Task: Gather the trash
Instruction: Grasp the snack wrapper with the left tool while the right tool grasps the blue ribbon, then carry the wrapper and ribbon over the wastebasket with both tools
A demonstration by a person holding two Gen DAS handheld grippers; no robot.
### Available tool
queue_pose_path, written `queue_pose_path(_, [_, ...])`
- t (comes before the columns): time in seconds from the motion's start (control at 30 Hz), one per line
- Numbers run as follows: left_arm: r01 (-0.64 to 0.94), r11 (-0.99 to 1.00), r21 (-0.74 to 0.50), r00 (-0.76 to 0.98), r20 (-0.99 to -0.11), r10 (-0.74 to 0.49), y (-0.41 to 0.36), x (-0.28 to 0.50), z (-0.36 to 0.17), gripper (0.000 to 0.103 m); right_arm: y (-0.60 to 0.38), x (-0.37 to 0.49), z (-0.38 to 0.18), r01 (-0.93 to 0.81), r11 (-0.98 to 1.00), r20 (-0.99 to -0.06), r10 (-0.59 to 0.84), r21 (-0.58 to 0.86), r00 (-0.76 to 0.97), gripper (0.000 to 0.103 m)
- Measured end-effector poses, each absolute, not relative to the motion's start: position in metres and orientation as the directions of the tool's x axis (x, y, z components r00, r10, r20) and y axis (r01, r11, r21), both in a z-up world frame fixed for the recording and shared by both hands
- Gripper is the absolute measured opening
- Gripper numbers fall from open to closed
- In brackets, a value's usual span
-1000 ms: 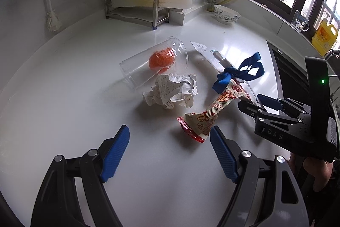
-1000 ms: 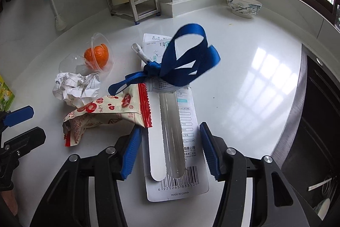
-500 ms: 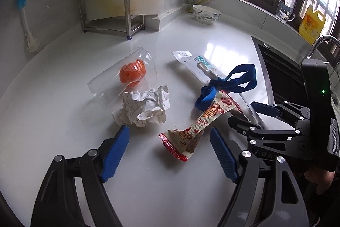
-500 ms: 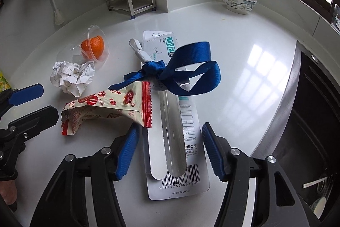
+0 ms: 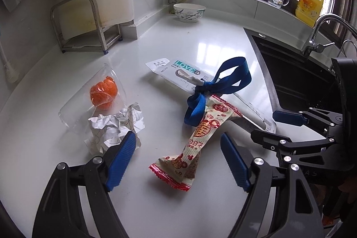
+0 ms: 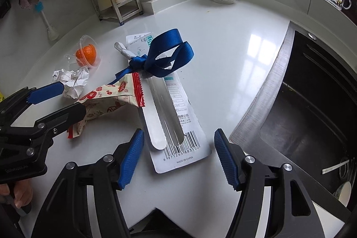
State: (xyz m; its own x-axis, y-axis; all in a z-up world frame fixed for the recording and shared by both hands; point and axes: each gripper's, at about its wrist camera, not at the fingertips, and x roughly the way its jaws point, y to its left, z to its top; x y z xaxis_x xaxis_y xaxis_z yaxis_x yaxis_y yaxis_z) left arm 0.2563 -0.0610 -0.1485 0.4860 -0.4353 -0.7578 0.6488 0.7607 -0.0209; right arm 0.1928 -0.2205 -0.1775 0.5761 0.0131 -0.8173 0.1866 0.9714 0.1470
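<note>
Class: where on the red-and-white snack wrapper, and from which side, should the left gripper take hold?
Grip the snack wrapper at its twisted, narrowed middle, coming from above with the open left gripper. That waist is thin and bunched, and probably easier to pinch than the flat ends.

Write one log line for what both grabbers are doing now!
left gripper: open over snack wrapper | right gripper: open over white package

snack wrapper: lower end behind left gripper | dish brush: cut by frame edge | sink: contents unclear
</note>
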Motion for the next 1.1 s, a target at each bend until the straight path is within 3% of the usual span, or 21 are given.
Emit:
queue_pose_path(0.2, [0.683, 0.729, -0.053, 0.442, -0.764, -0.47, -0.075, 0.258, -0.155, 0.073, -0.23, 0.181, -0.174, 0.226, 0.961, -0.815, 0.001, 0.161, 0.579, 0.062])
queue_pose_path(0.27, [0.694, 0.717, -0.062, 0.425, -0.769, -0.478, -0.08, 0.259, -0.157, 0.063, -0.232, 0.177, -0.172, 0.232, 0.96, -0.816, -0.006, 0.157, 0.578, 0.062])
queue_pose_path(0.33, [0.704, 0.706, -0.069, 0.408, -0.775, -0.483, -0.083, 0.259, -0.159, 0.043, -0.233, 0.173, -0.171, 0.235, 0.96, -0.816, -0.013, 0.151, 0.578, 0.063])
queue_pose_path(0.43, [0.713, 0.695, -0.093, 0.385, -0.776, -0.499, -0.084, 0.257, -0.16, 0.022, -0.236, 0.17, -0.169, 0.242, 0.958, -0.816, -0.018, 0.15, 0.577, 0.062])
queue_pose_path(0.5, [0.709, 0.697, -0.104, 0.385, -0.771, -0.507, -0.081, 0.255, -0.159, 0.015, -0.238, 0.17, -0.168, 0.246, 0.957, -0.814, -0.02, 0.152, 0.58, 0.063])
queue_pose_path(0.77, [0.637, 0.759, -0.135, 0.434, -0.75, -0.498, -0.054, 0.247, -0.138, 0.012, -0.23, 0.179, -0.155, 0.215, 0.963, -0.788, -0.004, 0.163, 0.616, 0.063])
queue_pose_path(1.1, [0.461, 0.885, -0.071, 0.566, -0.744, -0.354, 0.004, 0.244, -0.106, 0.012, -0.205, 0.228, -0.124, 0.082, 0.988, -0.724, 0.038, 0.129, 0.689, 0.062])
